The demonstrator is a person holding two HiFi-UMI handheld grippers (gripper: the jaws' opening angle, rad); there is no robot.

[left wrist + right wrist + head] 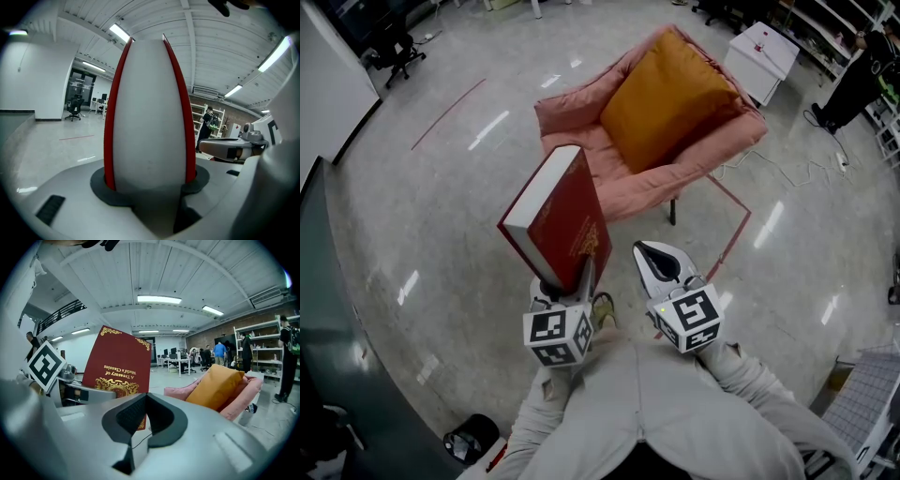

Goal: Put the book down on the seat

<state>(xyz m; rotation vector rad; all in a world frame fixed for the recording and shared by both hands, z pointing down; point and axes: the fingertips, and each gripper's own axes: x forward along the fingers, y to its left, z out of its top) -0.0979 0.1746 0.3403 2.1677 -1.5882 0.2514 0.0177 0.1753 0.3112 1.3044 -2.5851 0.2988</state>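
A thick red book [558, 220] with white page edges stands upright in the air, its lower end between the jaws of my left gripper [572, 281], which is shut on it. In the left gripper view the book's page edge [150, 117] fills the middle, with a red cover on each side. My right gripper [661, 264] hovers just right of the book with its jaws shut and nothing in them. The right gripper view shows the book's gold-printed cover [119, 366] to its left. Ahead stands a pink armchair [581, 122] with an orange cushion [670, 98] on its seat.
A white box [762, 52] stands behind the armchair, and a person in dark clothes [858, 80] is at the far right. A white cable [778, 173] and red tape lines [736, 220] lie on the glossy floor. A dark panel [328, 309] runs along my left.
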